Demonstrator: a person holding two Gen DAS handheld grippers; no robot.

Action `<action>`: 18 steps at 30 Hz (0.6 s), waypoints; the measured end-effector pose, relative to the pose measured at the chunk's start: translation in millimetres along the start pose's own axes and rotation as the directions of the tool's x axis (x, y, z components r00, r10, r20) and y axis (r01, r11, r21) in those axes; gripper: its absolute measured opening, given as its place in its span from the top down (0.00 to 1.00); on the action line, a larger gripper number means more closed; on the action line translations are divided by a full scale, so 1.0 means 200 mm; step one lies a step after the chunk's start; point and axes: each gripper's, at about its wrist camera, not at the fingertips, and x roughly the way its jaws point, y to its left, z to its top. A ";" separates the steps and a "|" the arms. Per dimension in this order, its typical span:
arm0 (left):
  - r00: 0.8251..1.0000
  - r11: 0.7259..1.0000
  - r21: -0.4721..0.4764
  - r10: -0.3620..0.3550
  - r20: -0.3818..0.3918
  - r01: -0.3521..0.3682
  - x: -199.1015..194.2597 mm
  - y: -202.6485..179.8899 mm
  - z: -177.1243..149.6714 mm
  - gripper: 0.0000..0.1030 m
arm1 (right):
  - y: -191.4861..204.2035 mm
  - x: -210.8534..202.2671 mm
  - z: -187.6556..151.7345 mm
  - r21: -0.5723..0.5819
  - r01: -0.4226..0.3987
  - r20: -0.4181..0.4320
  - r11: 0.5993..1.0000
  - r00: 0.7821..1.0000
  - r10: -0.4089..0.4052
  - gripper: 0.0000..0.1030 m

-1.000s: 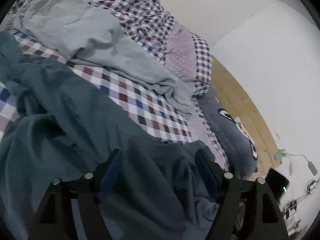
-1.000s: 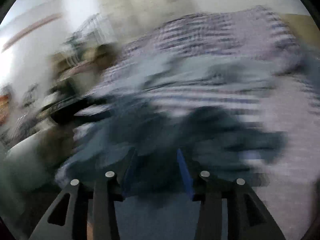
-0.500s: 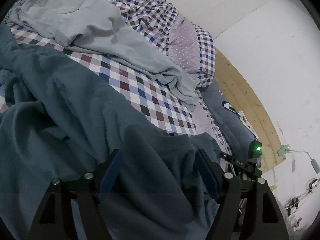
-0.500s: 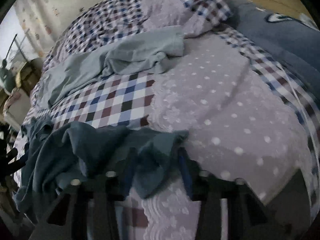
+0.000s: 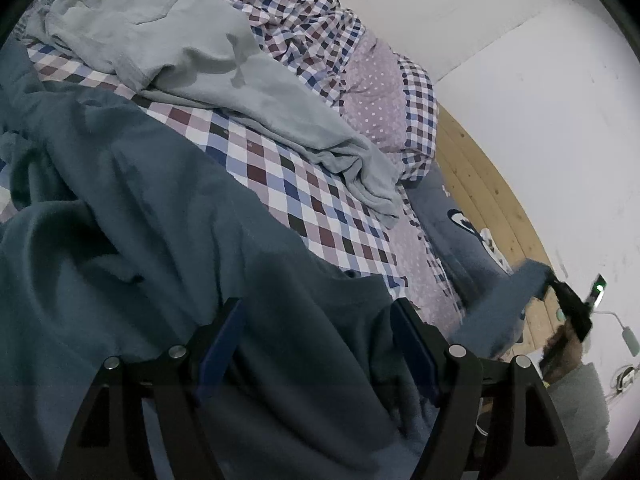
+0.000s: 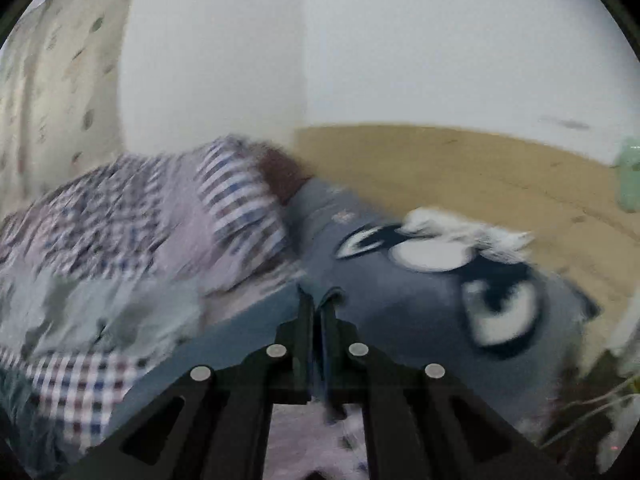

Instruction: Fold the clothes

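A dark teal garment (image 5: 160, 240) lies crumpled across the near half of the bed. My left gripper (image 5: 316, 340) rests on it, fingers wide apart, with the cloth lying loose between them. At the right edge of the left wrist view, my right gripper (image 5: 547, 280) is shut on a corner of the teal garment and holds it stretched above the bed. In the blurred right wrist view, the right gripper (image 6: 318, 308) pinches a thin teal edge (image 6: 334, 300). A light grey garment (image 5: 224, 60) lies rumpled further back on the bed.
The bed has a checked and dotted cover (image 5: 320, 208). A dark blue pillow with a cartoon face (image 6: 440, 280) leans at a wooden headboard (image 5: 480, 168) under a white wall. A person's hand and grey sleeve (image 5: 576, 392) hold the right gripper. A mint lamp (image 5: 630, 340) stands at far right.
The right gripper closed on the teal garment's corner, then swung up and away from the bed with it, coming into the left wrist view. The left gripper hardly moved.
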 end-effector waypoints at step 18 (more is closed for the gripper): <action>0.984 0.935 0.345 -0.018 -0.175 0.079 0.13 -0.52 0.24 0.18 | -0.44 -0.14 -0.32 0.016 0.109 -0.165 0.994 0.981 -0.105 0.99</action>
